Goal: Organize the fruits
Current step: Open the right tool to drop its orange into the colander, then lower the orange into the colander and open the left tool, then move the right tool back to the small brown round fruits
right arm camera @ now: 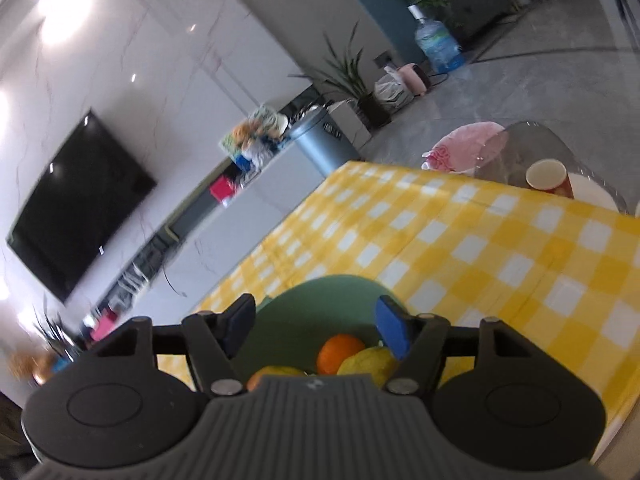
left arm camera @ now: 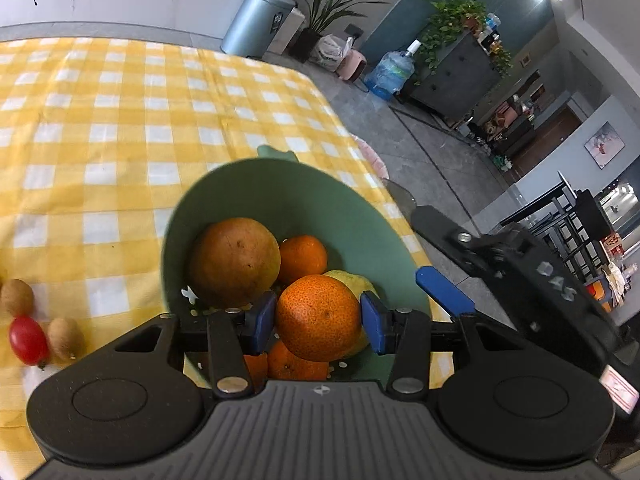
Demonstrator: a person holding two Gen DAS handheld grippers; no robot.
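Note:
A green bowl (left arm camera: pixel 280 196) stands on the yellow checked tablecloth (left arm camera: pixel 120 120). It holds a large brown-orange fruit (left arm camera: pixel 234 260), several oranges and a yellow-green fruit (left arm camera: pixel 356 282). My left gripper (left arm camera: pixel 318 316) is shut on an orange (left arm camera: pixel 318 316) and holds it over the bowl. My right gripper (right arm camera: pixel 316 324) is open and empty above the same bowl (right arm camera: pixel 320 300), where an orange (right arm camera: pixel 340 352) and a yellow fruit (right arm camera: pixel 368 360) show. The right gripper's body also shows in the left wrist view, at the bowl's right.
A cherry tomato (left arm camera: pixel 28 340) and two small brown fruits (left arm camera: pixel 16 296) (left arm camera: pixel 64 338) lie on the cloth left of the bowl. A paper cup (right arm camera: pixel 548 176) and a white plate (right arm camera: pixel 592 192) stand on the glass table past the cloth's edge. The table edge drops to the floor on the right.

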